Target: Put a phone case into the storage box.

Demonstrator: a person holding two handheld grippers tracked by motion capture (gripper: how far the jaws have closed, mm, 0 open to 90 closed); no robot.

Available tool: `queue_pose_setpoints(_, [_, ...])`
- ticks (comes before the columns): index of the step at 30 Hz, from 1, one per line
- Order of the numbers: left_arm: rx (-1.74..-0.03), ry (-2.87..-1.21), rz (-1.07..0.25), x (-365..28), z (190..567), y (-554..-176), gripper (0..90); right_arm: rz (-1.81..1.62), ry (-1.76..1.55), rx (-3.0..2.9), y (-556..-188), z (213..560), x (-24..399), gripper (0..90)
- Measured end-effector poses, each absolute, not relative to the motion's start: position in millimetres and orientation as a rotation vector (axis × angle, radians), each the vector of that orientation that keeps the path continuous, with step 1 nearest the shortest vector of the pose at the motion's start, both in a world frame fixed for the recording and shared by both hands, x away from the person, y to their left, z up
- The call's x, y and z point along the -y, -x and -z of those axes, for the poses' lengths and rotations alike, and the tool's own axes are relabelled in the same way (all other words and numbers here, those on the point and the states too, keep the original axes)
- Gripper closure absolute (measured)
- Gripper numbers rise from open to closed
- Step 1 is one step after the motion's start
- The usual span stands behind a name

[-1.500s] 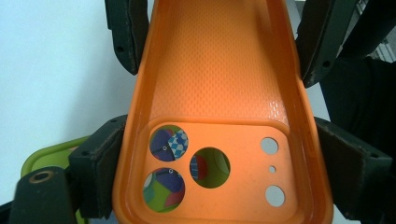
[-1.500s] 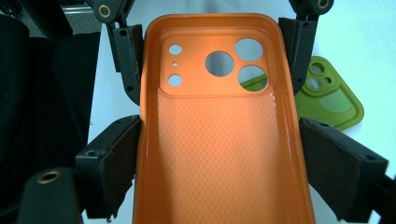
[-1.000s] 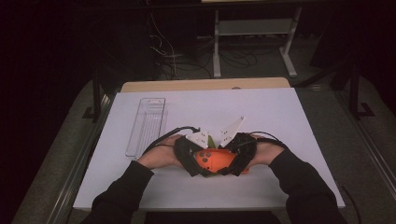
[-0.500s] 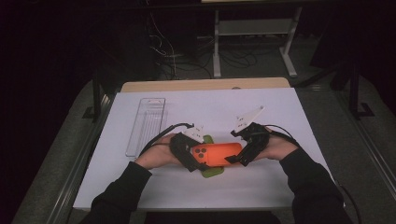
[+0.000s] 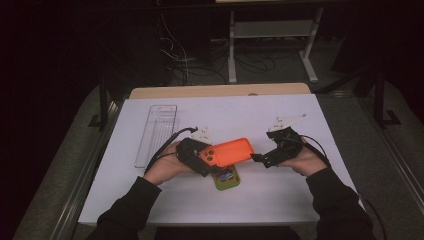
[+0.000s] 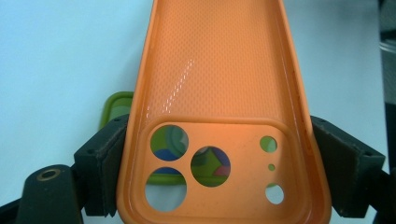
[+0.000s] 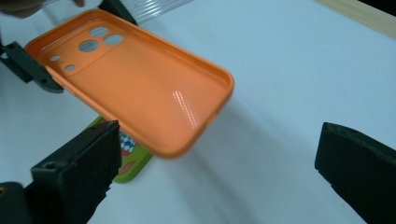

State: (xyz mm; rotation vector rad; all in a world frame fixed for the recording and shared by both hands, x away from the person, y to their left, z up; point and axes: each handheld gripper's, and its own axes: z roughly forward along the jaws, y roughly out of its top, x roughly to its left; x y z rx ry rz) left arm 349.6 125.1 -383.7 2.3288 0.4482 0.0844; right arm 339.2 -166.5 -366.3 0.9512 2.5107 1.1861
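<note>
An orange phone case point(image 5: 227, 151) hangs a little above the white table sheet, inner side up. My left gripper point(image 5: 206, 159) is shut on its camera-hole end; in the left gripper view the black pads point(image 6: 105, 163) squeeze both long edges of the orange case point(image 6: 215, 84). Under it a green phone-shaped item point(image 5: 227, 178) with a coloured picture lies flat on the sheet. My right gripper point(image 5: 260, 159) stands open just right of the case's free end, touching nothing. In the right gripper view, the right gripper point(image 7: 219, 163) has wide-apart jaws facing the orange case point(image 7: 140, 88) and green item point(image 7: 128, 161).
A clear plastic tray point(image 5: 156, 134) lies at the left on the white sheet point(image 5: 300, 200). A wooden table edge point(image 5: 220, 90) runs along the back. Beyond it are a metal stand and cables on a dark floor.
The right gripper has let go of the orange case and pulled away to the right. The left gripper keeps the case, which now sits apart from the green item below.
</note>
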Motion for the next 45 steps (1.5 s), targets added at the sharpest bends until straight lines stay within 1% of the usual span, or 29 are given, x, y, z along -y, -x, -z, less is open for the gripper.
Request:
queue_pose_setpoints(3, [-0.505,-2.331,-0.134,-127.9,382.3,-350.6,15.7,-1.202,-1.028,-2.456,-337.6,373.9,169.3,0.0])
queue_pose_setpoints(5, [-0.57,-2.301,-0.144,-127.3,382.9,-349.1,15.7,-1.207,-1.053,-2.436,-336.4,377.7,170.4,0.0])
queue_pose_setpoints(6, [-0.557,-2.328,-0.165,-128.9,381.8,-350.1,15.7,-1.215,-1.065,-2.42,-335.2,380.6,170.2,0.0])
queue_pose_setpoints(11, [-0.631,-2.292,-0.195,-127.6,382.8,-349.2,15.7,-1.231,-1.109,-2.38,-329.0,393.9,163.4,0.0])
queue_pose_setpoints(20, [-0.65,-2.301,-0.21,-125.8,383.0,-348.6,15.8,-1.257,-1.152,-2.343,-330.8,413.8,150.8,0.0])
queue_pose_setpoints(29, [-0.671,-2.297,-0.202,-124.5,383.9,-347.7,15.7,-1.252,-1.129,-2.349,-331.3,418.1,143.4,0.0])
queue_pose_setpoints(45, [-0.669,-2.299,-0.196,-125.9,383.2,-348.3,15.8,-1.091,-0.903,-2.311,-325.1,413.7,137.1,0.0])
